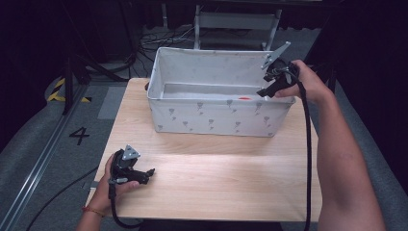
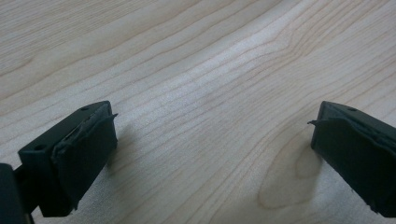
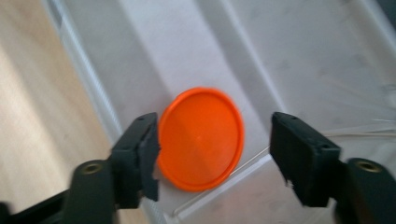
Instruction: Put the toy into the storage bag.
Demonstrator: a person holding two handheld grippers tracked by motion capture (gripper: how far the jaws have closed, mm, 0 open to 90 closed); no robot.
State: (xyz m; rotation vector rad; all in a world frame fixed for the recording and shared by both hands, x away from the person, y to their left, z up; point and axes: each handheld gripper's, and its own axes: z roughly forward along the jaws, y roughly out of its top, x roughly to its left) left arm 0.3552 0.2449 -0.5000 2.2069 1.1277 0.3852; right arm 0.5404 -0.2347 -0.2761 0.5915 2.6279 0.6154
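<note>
Wooden table [image 1: 216, 168], fabric bin [image 1: 211, 118] at its far side, orange disc [image 3: 201, 138] on the bin floor.
Right gripper [image 3: 215, 154] gapes above the disc; left gripper [image 2: 210, 154] rests open, empty. Disc looks light, stiff, slick: pinch across its rim.

Light wooden desk [image 1: 216, 178] with visible grain, grey carpeted floor [image 1: 43, 159] off its left edge, black numeral 4 marking [image 1: 79, 135] there, yellow-black hazard tape [image 1: 60, 91] farther back, white metal frame [image 1: 235, 24] beyond the far edge
</note>
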